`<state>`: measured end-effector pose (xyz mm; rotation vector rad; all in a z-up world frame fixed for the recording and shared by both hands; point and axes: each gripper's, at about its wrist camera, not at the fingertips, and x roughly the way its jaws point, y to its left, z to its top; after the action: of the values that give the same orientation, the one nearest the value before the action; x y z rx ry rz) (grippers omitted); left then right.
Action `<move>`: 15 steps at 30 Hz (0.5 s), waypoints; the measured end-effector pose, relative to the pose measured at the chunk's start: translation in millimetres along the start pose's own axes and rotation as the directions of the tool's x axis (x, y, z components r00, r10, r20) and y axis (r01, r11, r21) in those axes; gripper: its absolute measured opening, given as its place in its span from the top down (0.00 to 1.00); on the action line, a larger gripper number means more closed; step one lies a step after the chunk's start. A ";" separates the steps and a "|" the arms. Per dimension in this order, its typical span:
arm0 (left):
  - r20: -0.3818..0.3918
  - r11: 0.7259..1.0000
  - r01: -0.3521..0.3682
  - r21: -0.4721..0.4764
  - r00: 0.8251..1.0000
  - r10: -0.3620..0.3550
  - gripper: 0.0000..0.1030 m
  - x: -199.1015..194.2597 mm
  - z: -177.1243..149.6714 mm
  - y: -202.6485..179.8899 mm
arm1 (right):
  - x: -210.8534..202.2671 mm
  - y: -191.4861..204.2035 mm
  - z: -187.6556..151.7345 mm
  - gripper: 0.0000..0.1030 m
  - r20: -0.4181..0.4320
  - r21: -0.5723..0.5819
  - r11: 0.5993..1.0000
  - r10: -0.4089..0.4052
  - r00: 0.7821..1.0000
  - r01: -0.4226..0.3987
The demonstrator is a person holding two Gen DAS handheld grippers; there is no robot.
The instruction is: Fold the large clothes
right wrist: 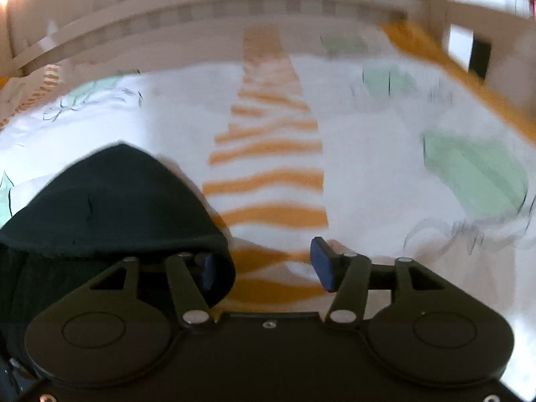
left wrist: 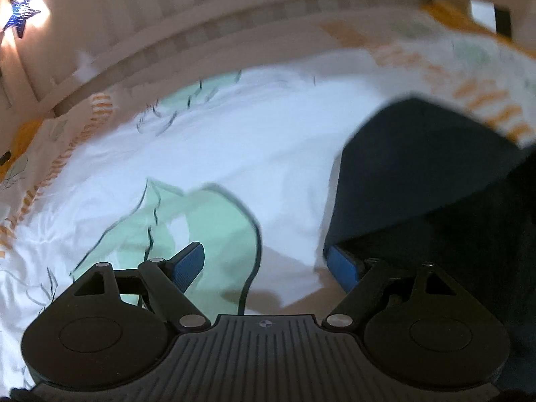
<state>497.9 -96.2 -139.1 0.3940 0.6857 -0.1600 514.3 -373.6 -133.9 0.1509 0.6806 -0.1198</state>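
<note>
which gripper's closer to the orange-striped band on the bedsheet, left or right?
Right. The right gripper hangs directly over the orange-striped band, jaws open. The left gripper is over white and green print, with the dark garment between it and the stripes.

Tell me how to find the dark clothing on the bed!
Look at the bed with the white sheet, printed with orange stripes and pale green shapes. Lying on it, between the two grippers, is the dark navy garment. It is the only plain, very dark thing there; everything around it is light and patterned.
</note>
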 end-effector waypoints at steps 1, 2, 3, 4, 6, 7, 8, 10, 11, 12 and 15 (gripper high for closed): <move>-0.025 1.000 -0.011 -0.016 1.000 0.010 0.22 3.7 -3.4 4.7 | -0.8 -3.3 -1.8 0.41 0.005 0.008 1.000 0.016 1.000 -0.017; -0.041 0.999 -0.010 -0.051 0.999 0.008 0.22 6.3 -5.9 12.0 | -1.7 -7.0 -3.2 0.41 0.005 0.010 1.000 0.029 1.000 -0.029; -0.056 0.994 -0.005 -0.107 0.998 -0.001 0.22 7.9 -8.2 23.5 | -5.1 -6.8 -5.5 0.41 0.000 0.005 0.999 0.040 0.999 -0.040; -0.067 0.988 0.002 -0.157 0.998 -0.013 0.22 8.4 -9.1 33.4 | -6.6 -8.8 -5.6 0.39 -0.003 -0.002 0.998 0.055 0.998 -0.055; -0.084 0.967 0.019 -0.254 0.996 -0.041 0.23 4.0 -10.0 55.6 | -12.0 -13.4 -5.3 0.35 -0.017 -0.013 0.994 0.107 0.994 -0.107; -0.080 0.959 0.030 -0.282 0.995 -0.055 0.23 -0.3 -9.8 64.1 | -17.0 -16.5 -6.0 0.30 -0.025 -0.023 0.989 0.144 0.989 -0.145; -0.060 0.948 0.056 -0.312 0.995 -0.079 0.23 -7.9 -9.1 74.6 | -20.9 -20.2 -6.8 0.26 -0.025 -0.034 0.984 0.176 0.984 -0.177; -0.008 0.926 0.100 -0.365 0.994 -0.111 0.23 -23.0 -6.8 90.4 | -34.4 -27.0 -10.0 0.24 -0.023 -0.054 0.970 0.238 0.971 -0.239; 0.017 0.913 0.118 -0.391 0.993 -0.121 0.23 -30.9 -4.3 96.3 | -40.7 -29.7 -10.7 0.24 -0.016 -0.058 0.963 0.261 0.965 -0.261; 0.037 0.901 0.134 -0.414 0.991 -0.131 0.23 -36.1 -0.9 101.2 | -47.7 -33.1 -11.3 0.24 -0.001 -0.059 0.956 0.289 0.957 -0.288; 0.089 0.858 0.189 -0.478 0.982 -0.167 0.23 -44.5 17.2 105.0 | -59.1 -37.6 -7.0 0.23 0.054 -0.042 0.943 0.332 0.942 -0.330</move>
<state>502.4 -6.5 -66.8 -0.1589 0.6912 -0.1651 458.5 -405.7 -105.5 0.2275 0.5879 0.2094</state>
